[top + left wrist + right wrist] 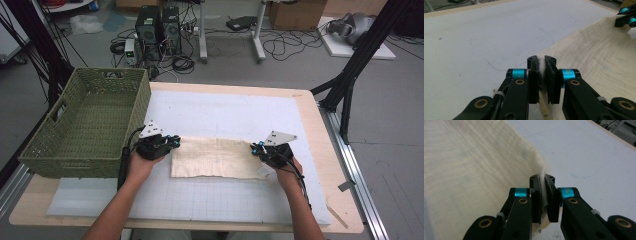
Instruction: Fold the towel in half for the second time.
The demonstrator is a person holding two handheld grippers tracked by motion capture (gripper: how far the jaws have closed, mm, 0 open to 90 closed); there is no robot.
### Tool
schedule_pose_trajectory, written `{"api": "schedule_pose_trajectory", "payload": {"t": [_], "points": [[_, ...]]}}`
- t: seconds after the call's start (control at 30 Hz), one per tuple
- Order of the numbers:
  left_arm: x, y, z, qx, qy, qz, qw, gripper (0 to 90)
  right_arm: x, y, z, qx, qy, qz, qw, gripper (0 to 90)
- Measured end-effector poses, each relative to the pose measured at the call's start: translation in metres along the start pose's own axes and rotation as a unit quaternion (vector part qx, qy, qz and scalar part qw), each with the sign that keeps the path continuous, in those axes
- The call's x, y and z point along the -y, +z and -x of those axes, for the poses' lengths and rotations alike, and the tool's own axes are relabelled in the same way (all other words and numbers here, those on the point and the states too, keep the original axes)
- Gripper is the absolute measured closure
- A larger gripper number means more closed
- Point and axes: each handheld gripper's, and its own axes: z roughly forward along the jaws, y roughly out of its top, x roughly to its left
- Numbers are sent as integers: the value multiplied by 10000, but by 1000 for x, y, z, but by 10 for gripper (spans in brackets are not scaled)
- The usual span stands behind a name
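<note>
A cream cloth (217,157) lies spread on the white mat in the middle of the table. My left gripper (171,142) is shut on the cloth's far left corner; in the left gripper view the cloth's edge (542,75) is pinched between the black jaws of my left gripper (541,60). My right gripper (256,148) is shut on the far right corner, and the right gripper view shows my right gripper (542,178) with a thin fold of cloth (543,192) pressed between its jaws. Both pinched corners sit slightly raised off the mat.
A green woven basket (55,145) stands on the table's left side, close to my left hand. The white gridded mat (225,112) covers most of the wooden table (320,130). Computers and cables lie on the floor beyond the far edge.
</note>
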Motion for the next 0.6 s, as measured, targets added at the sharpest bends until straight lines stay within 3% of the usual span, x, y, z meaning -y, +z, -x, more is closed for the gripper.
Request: {"api": "schedule_pose_trajectory", "payload": {"t": [0.3, 0.6], "points": [[6, -13, 10, 67, 96, 42, 9999, 806, 1, -14, -12, -16, -197, 175, 9997, 848], [15, -22, 14, 155, 58, 60, 9998, 807, 12, -23, -19, -62, -133, 216, 9997, 850]]}}
